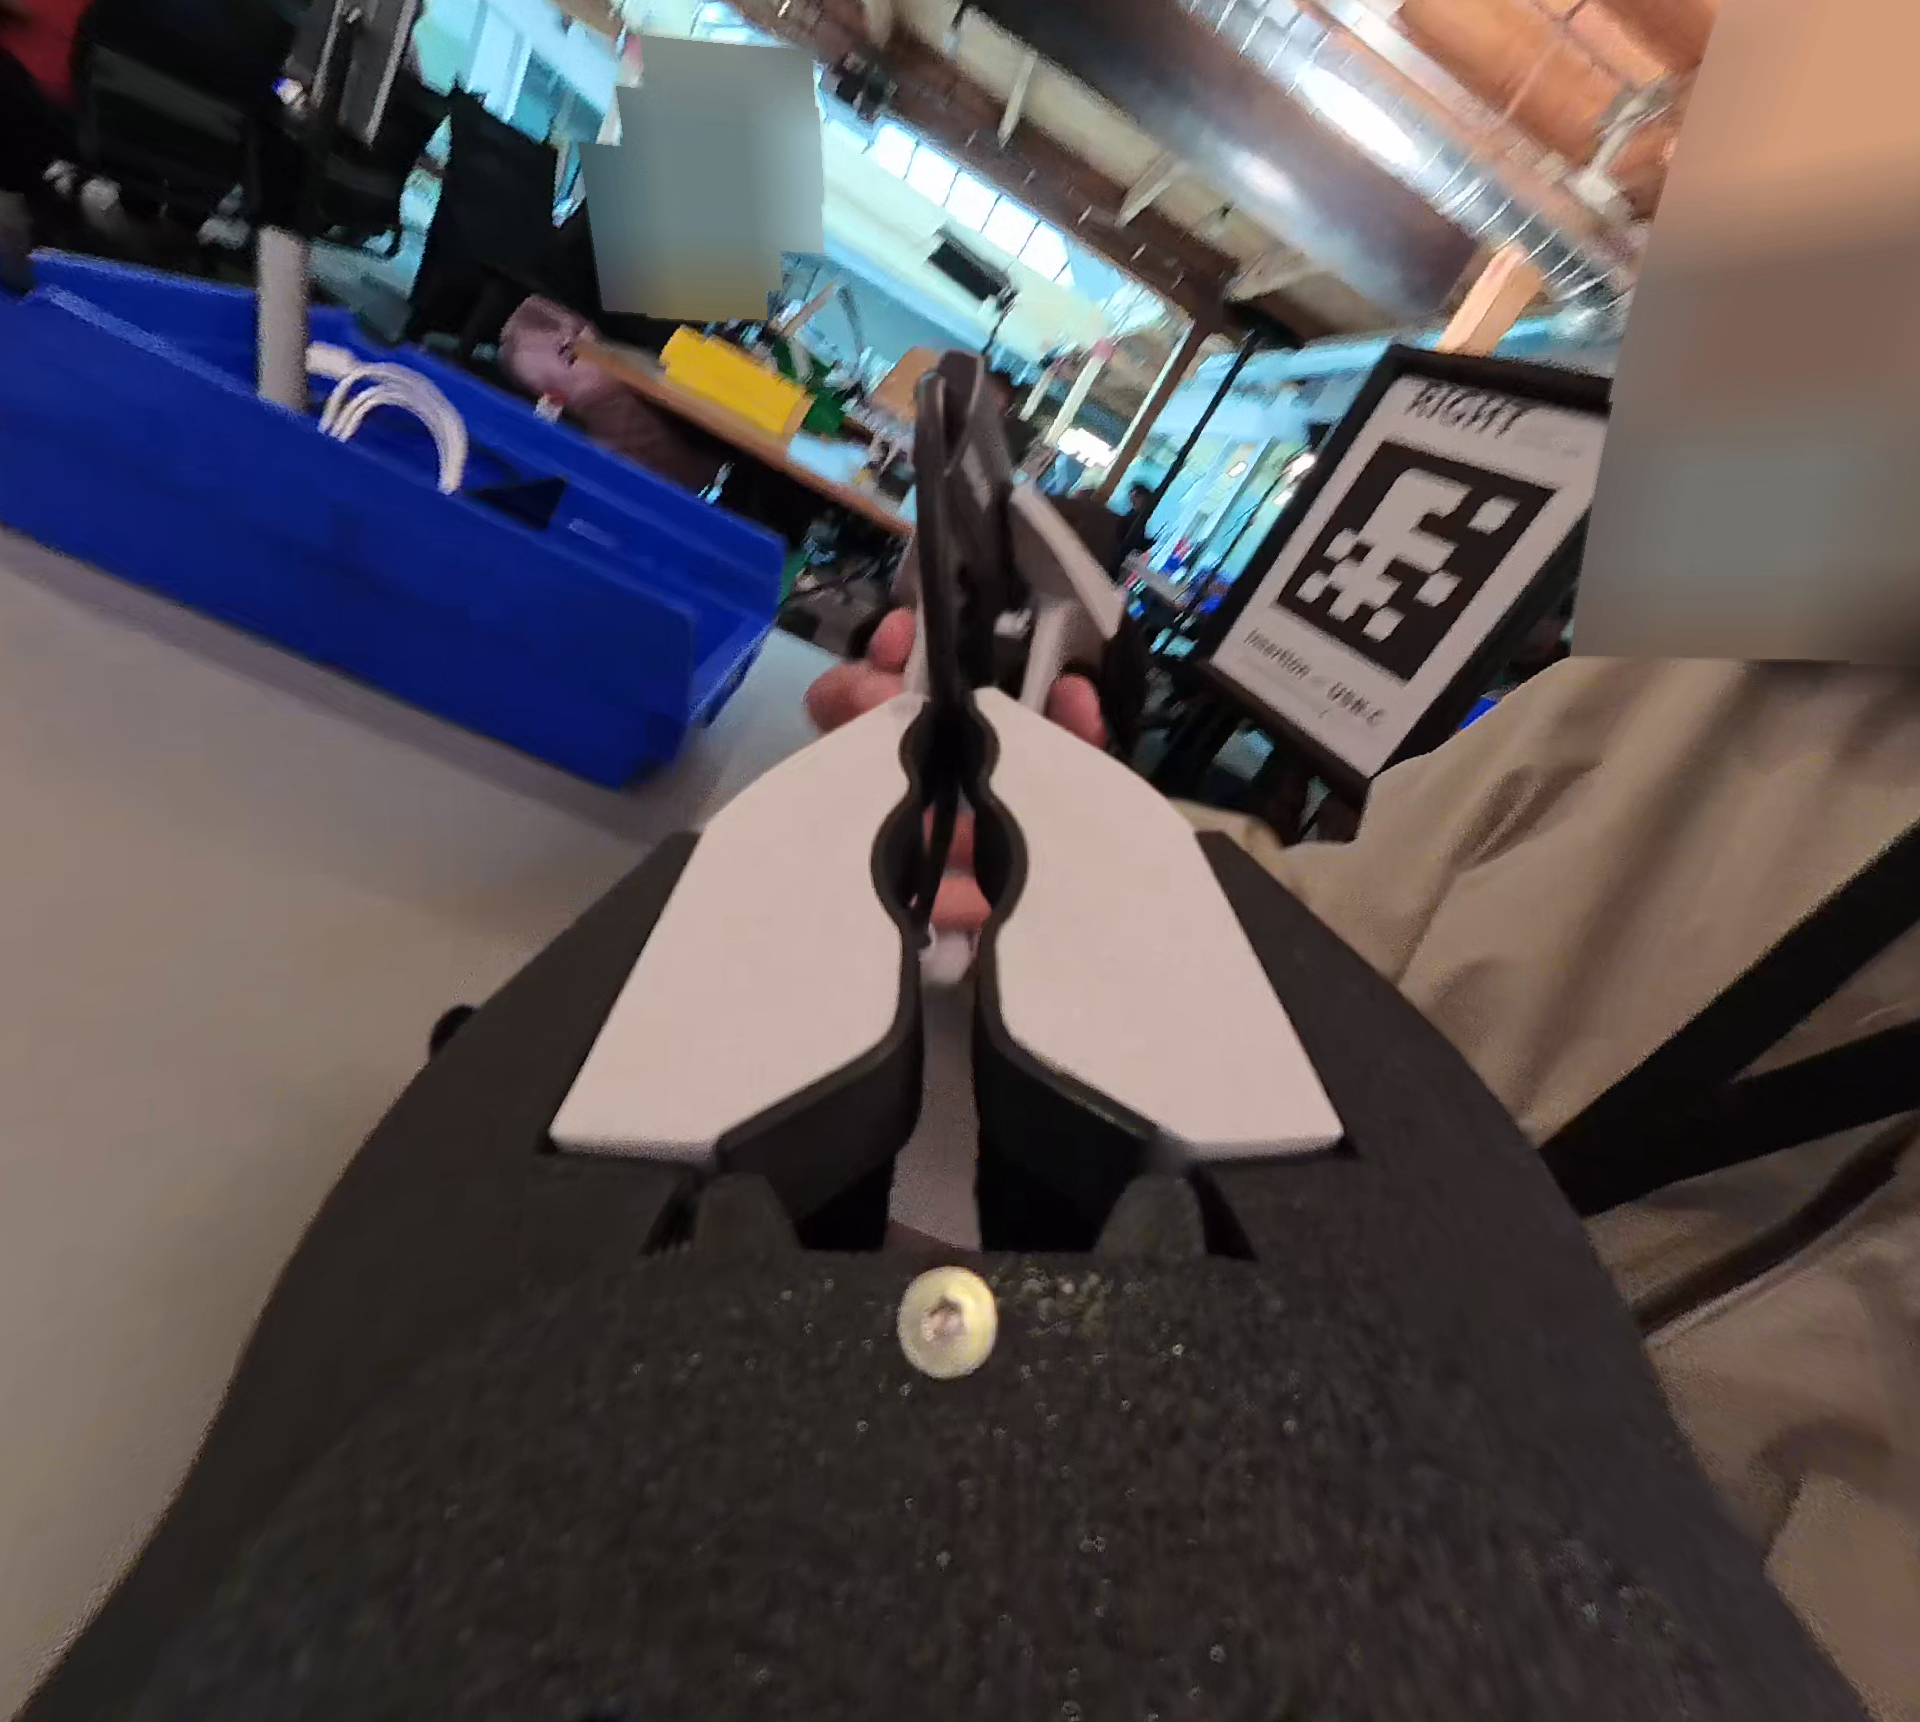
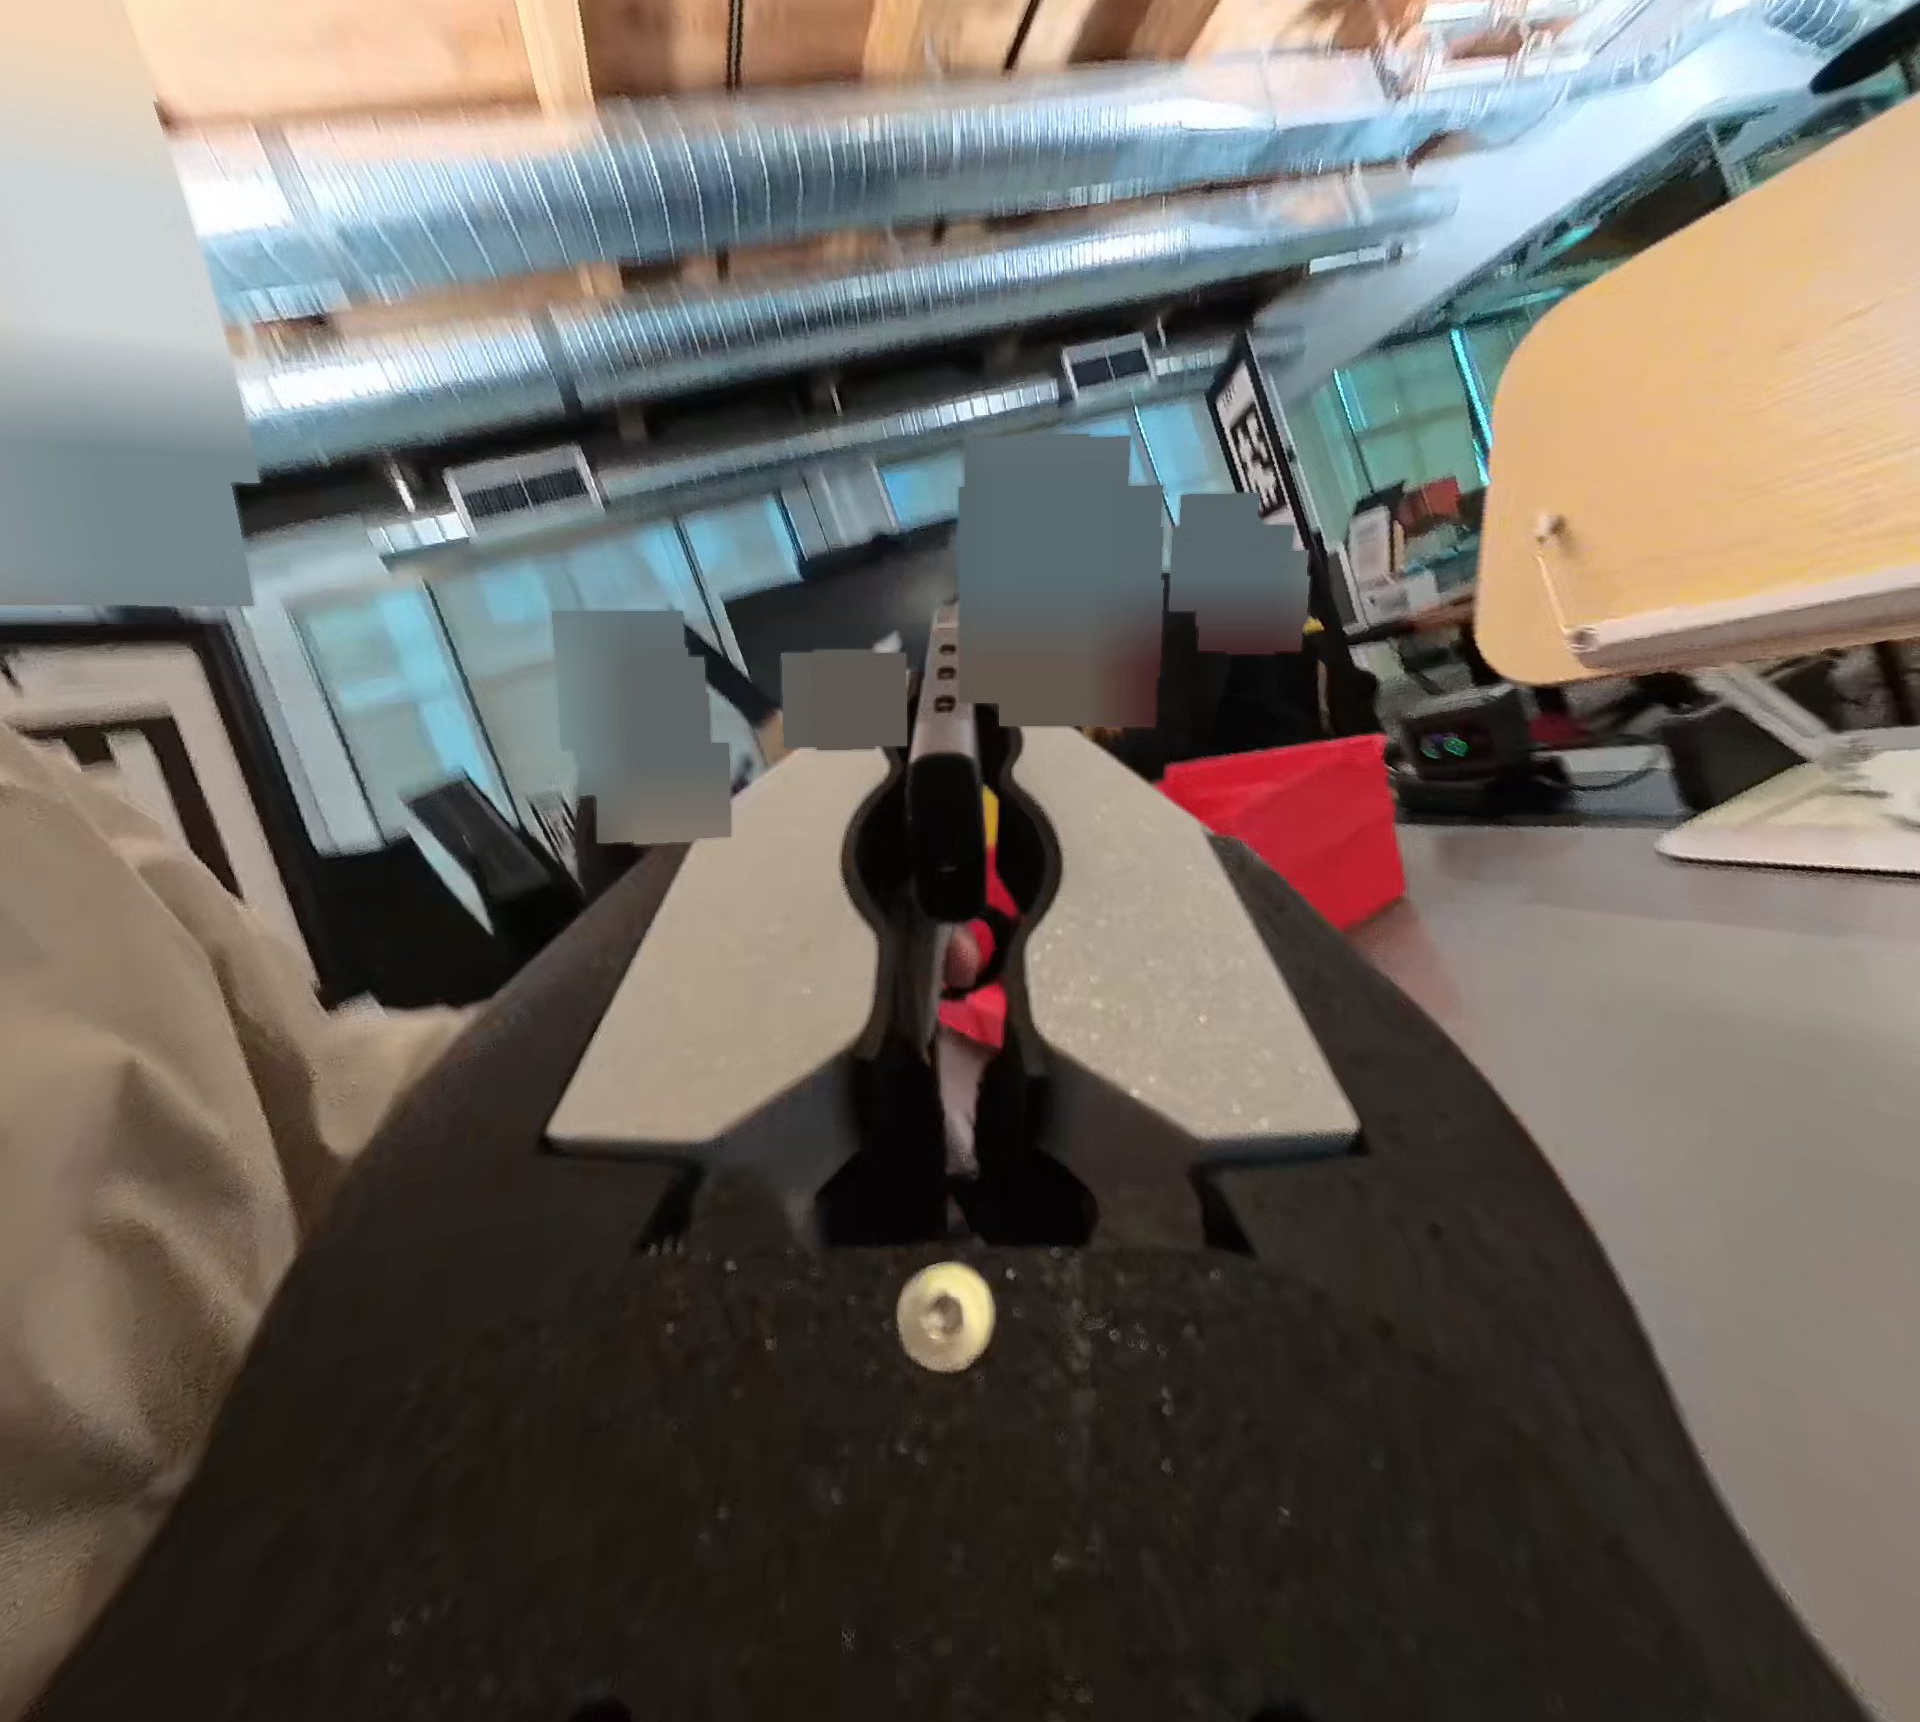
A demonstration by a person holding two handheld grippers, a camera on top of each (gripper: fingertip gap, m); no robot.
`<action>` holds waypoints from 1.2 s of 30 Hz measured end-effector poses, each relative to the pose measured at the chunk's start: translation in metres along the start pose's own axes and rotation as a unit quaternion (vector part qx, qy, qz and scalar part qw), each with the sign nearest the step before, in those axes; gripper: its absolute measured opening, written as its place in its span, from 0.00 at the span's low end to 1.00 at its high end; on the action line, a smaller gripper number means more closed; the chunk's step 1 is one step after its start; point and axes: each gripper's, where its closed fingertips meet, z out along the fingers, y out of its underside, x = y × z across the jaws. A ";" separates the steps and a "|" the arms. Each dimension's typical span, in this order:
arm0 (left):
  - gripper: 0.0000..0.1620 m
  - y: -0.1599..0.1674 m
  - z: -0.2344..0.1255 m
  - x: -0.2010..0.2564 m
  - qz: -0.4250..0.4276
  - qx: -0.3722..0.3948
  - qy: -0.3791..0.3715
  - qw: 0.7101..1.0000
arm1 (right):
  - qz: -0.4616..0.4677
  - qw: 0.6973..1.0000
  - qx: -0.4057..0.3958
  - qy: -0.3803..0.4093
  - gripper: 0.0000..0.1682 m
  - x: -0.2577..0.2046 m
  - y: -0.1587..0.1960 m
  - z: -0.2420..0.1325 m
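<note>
My left gripper (image 1: pixel 951 722) is shut on a thin black cord (image 1: pixel 940 633) that runs up out of the fingertips as a narrow loop. The cord leads to a dark grey slim device (image 1: pixel 971 467) held just beyond, between pale fingers (image 1: pixel 1049 592) of the other gripper, with a person's hand (image 1: pixel 862 680) around it. My right gripper (image 2: pixel 951 753) is shut on a slim silver device (image 2: pixel 940 696) with small slots along its edge and a black end (image 2: pixel 945 831) between the pads. Both grippers are lifted and tilted up toward the ceiling.
A blue bin (image 1: pixel 416 571) with white cables (image 1: pixel 395 415) lies on the grey table (image 1: pixel 208 893) at the left. A black-and-white marker board (image 1: pixel 1403 560) and a beige sleeve (image 1: pixel 1610 893) are at the right. A red bin (image 2: pixel 1299 820) and a wooden panel on a stand (image 2: pixel 1714 446) are at the right. My right fingertips sit around 6 centimetres from my left ones.
</note>
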 end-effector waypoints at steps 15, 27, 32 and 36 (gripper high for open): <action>0.09 0.038 -0.011 -0.012 0.330 -0.226 -0.106 0.910 | -0.220 0.945 -0.224 -0.089 0.05 -0.022 0.065 -0.015; 0.07 0.047 -0.026 -0.012 0.348 -0.251 -0.067 0.901 | -0.264 0.924 -0.254 -0.106 0.05 -0.025 0.077 -0.024; 0.07 0.048 -0.028 -0.014 0.345 -0.264 -0.068 0.898 | -0.274 0.922 -0.255 -0.096 0.05 -0.024 0.079 -0.023; 0.07 0.050 -0.031 -0.015 0.352 -0.279 -0.076 0.890 | -0.304 0.909 -0.270 -0.090 0.05 -0.022 0.083 -0.023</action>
